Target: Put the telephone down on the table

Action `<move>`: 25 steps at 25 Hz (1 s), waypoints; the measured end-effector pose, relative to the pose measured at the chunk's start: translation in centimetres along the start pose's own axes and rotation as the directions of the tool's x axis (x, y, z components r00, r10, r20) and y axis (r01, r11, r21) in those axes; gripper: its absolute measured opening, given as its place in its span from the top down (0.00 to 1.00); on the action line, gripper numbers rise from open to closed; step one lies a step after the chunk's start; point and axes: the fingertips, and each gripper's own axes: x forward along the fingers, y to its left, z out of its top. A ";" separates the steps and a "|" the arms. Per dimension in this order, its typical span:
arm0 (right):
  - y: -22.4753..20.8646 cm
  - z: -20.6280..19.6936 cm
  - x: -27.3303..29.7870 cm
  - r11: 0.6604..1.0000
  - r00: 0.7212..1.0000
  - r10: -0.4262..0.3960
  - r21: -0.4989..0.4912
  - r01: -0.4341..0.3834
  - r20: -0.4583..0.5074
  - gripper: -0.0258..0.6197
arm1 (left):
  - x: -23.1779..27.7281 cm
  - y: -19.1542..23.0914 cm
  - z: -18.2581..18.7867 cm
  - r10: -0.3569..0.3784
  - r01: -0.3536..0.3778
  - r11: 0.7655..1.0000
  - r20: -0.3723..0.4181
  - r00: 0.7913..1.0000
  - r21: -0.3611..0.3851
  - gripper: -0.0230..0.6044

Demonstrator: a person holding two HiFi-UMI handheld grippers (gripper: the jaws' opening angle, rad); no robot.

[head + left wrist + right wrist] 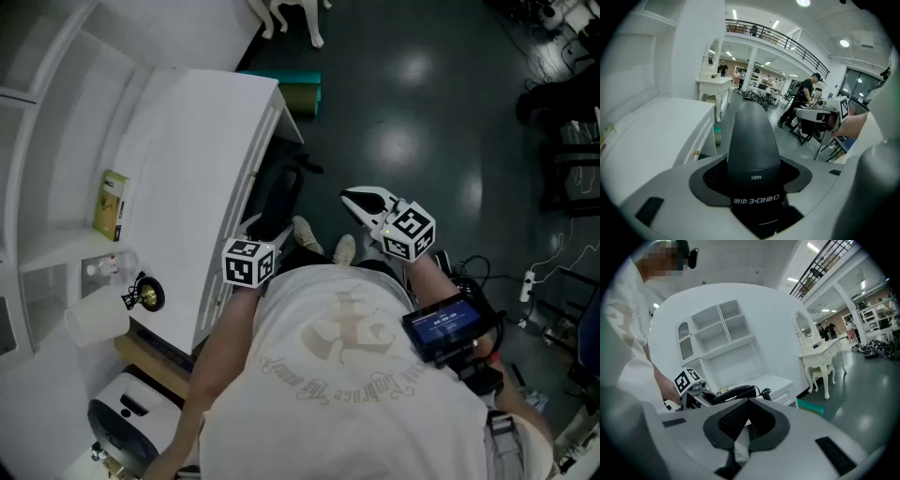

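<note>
My left gripper (255, 246) is shut on the black telephone handset (753, 145), which stands up between its jaws and points forward. In the right gripper view the handset (733, 393) lies level in the left gripper (693, 389), with its coiled cord (765, 392) hanging off one end. From the head view the handset (279, 197) is held in the air just right of the white table (187, 159), not touching it. My right gripper (367, 202) hovers further right over the floor, its jaws shut with nothing between them (746, 425).
A yellow-green box (112, 204) stands on the shelf beside the table, near a small black-and-gold object (143, 295) and a white jug (94, 321). A teal box (292, 89) sits on the floor. A white vanity (715, 88) and people stand far off.
</note>
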 end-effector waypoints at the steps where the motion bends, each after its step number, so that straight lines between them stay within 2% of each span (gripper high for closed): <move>1: 0.0 0.2 0.0 1.000 1.000 0.006 0.003 -0.006 0.011 0.94 | 0.1 -0.1 0.1 -0.002 0.002 1.000 0.003 1.000 0.000 0.53; 15: 0.2 0.8 0.4 1.000 1.000 0.014 -0.018 -0.014 0.003 0.94 | -0.4 -0.5 0.7 0.000 0.000 1.000 0.040 0.999 -0.014 0.53; 25: 0.0 0.7 0.9 1.000 1.000 0.014 -0.015 -0.014 -0.007 0.94 | -0.7 -0.5 0.2 -0.007 0.007 1.000 0.028 1.000 -0.012 0.53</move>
